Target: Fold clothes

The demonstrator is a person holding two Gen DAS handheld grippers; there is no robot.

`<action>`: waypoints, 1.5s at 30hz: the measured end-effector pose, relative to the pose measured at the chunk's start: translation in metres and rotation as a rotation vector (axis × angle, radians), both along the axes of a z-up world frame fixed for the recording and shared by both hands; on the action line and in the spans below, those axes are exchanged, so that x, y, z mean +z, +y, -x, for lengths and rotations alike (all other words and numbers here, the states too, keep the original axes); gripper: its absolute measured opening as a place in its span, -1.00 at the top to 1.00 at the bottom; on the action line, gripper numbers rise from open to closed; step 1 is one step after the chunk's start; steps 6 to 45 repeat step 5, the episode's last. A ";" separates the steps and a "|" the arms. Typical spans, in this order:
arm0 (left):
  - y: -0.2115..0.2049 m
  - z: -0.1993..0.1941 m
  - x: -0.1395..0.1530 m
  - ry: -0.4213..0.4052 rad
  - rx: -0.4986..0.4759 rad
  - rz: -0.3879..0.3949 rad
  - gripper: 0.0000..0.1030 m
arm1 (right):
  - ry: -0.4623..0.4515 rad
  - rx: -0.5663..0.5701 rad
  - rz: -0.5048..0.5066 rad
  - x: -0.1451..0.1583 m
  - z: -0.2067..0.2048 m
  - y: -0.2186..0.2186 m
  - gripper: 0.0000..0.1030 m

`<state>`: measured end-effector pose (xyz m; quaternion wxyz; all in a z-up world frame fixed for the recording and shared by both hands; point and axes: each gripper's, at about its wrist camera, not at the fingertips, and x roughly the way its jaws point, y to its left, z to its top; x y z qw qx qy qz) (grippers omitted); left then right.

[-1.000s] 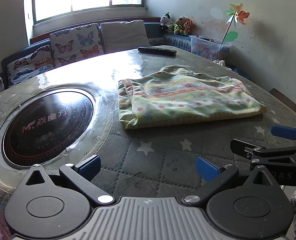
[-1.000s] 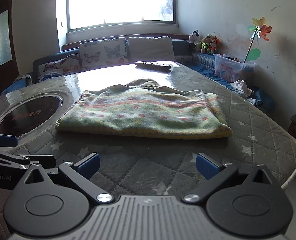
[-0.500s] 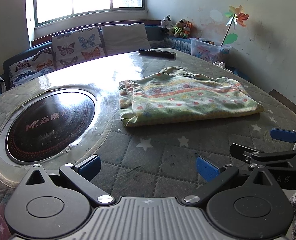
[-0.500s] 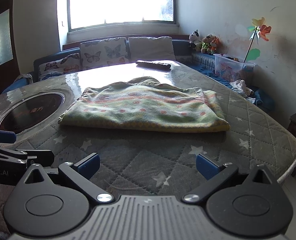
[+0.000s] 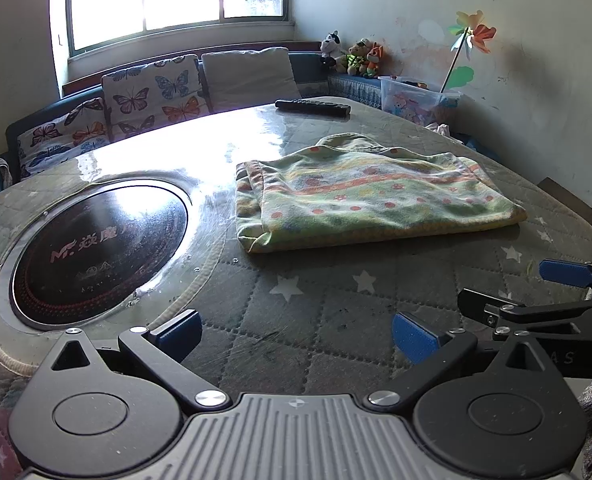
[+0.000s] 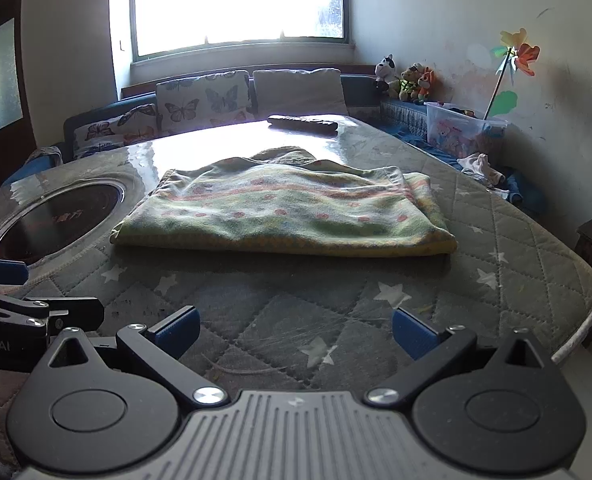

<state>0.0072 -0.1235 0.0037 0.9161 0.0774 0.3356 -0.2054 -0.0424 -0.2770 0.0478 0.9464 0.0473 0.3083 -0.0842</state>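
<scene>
A green and yellow patterned garment (image 5: 367,196) (image 6: 292,210) lies folded flat in a rectangle on the quilted table cover (image 5: 315,304). My left gripper (image 5: 296,330) hovers open near the table's front edge, well short of the garment, nothing between its blue pads. My right gripper (image 6: 294,328) is open too and empty, also back from the cloth. Each gripper shows in the other's view: the right one (image 5: 535,300) at the right edge, the left one (image 6: 24,300) at the left edge.
A round black induction hob (image 5: 96,252) (image 6: 56,220) is set into the table left of the garment. A remote control (image 5: 312,107) (image 6: 301,123) lies at the far edge. Beyond are a sofa with butterfly cushions (image 5: 152,96), soft toys (image 5: 353,56) and a plastic box (image 5: 415,98).
Both grippers have drawn back a little from the folded garment, which now sits slightly farther off. Both stay open; the garment has not moved.
</scene>
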 end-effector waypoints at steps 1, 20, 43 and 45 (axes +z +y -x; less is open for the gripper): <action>0.000 0.000 0.000 0.002 -0.004 0.001 -1.00 | 0.001 0.000 0.000 0.000 0.000 0.000 -1.00; -0.001 -0.001 -0.002 0.009 -0.012 0.001 -1.00 | 0.006 -0.003 -0.002 -0.001 -0.001 -0.001 -1.00; -0.001 -0.001 -0.002 0.009 -0.012 0.001 -1.00 | 0.006 -0.003 -0.002 -0.001 -0.001 -0.001 -1.00; -0.001 -0.001 -0.002 0.009 -0.012 0.001 -1.00 | 0.006 -0.003 -0.002 -0.001 -0.001 -0.001 -1.00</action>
